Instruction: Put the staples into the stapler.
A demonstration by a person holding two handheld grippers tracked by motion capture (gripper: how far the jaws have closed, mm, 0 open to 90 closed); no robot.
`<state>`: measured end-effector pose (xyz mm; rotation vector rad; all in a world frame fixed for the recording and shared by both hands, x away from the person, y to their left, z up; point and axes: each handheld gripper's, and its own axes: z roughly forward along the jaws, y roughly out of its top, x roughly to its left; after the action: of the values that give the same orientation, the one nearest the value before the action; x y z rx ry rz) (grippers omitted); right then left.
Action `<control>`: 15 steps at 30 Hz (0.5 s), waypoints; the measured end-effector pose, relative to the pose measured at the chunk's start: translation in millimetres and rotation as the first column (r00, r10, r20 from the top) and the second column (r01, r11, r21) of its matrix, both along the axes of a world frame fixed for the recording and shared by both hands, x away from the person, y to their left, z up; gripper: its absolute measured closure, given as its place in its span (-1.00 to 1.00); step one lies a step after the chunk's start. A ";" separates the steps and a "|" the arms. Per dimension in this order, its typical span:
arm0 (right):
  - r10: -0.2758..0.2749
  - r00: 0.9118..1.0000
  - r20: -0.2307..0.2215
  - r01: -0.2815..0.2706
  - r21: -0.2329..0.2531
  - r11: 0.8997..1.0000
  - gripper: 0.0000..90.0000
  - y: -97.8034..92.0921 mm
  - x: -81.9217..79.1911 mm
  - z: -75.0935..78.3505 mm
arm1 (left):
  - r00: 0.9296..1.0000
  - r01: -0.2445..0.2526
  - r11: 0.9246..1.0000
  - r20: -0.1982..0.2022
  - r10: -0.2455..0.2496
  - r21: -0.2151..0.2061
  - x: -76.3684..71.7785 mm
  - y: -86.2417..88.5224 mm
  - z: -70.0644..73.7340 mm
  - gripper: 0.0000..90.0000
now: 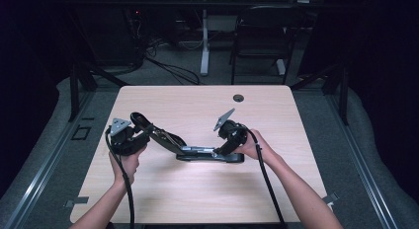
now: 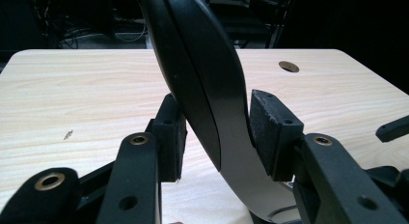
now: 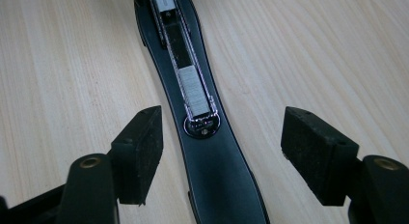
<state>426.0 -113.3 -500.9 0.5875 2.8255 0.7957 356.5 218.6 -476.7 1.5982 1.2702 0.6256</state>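
Observation:
A black stapler lies swung open on the light wooden table. Its top arm is lifted up and to the left. My left gripper is shut on that arm, with both pads pressing its sides. The base stays flat on the table. My right gripper hovers open over the front end of the base. In the right gripper view its pads stand wide on either side of the magazine channel, where a strip of staples lies, without touching.
A round cable hole sits near the table's far edge. Beyond the table stand a dark chair and a white desk leg, with cables on the floor. Each gripper's cable trails toward the near edge.

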 end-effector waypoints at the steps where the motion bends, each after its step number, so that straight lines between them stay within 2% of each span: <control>1: -0.006 1.000 0.005 0.006 0.000 1.000 -0.26 -1.3 -3.0 0.7 | 1.000 0.000 1.000 0.000 0.000 0.000 -0.1 0.0 0.0 0.31; 3: -0.004 1.000 0.012 0.004 0.004 1.000 -0.21 -4.2 -8.6 0.2 | 1.000 0.001 1.000 0.000 -0.001 0.000 -0.1 0.1 0.1 0.31; 5: -0.010 1.000 0.029 0.010 -0.017 1.000 -0.15 -8.3 -15.8 -1.0 | 1.000 0.000 1.000 0.001 0.000 0.000 0.0 0.0 0.0 0.31; 10: -0.057 0.997 0.055 0.058 -0.011 0.998 0.10 -18.4 -27.0 -1.6 | 1.000 0.001 1.000 0.000 -0.001 0.001 0.1 0.0 0.1 0.31; 12: -0.068 0.996 0.064 0.069 -0.013 0.998 0.27 -23.0 -30.2 -1.1 | 1.000 0.000 1.000 0.000 0.000 0.000 0.1 -0.2 0.1 0.31; 15: -0.101 0.994 0.052 0.101 -0.001 0.995 0.57 -29.8 -34.0 -4.3 | 1.000 -0.002 1.000 -0.002 0.002 0.003 0.0 -0.2 0.3 0.31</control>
<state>391.9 -143.1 -505.1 0.6923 2.7252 0.7752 356.5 218.4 -476.4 1.6004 1.2732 0.6270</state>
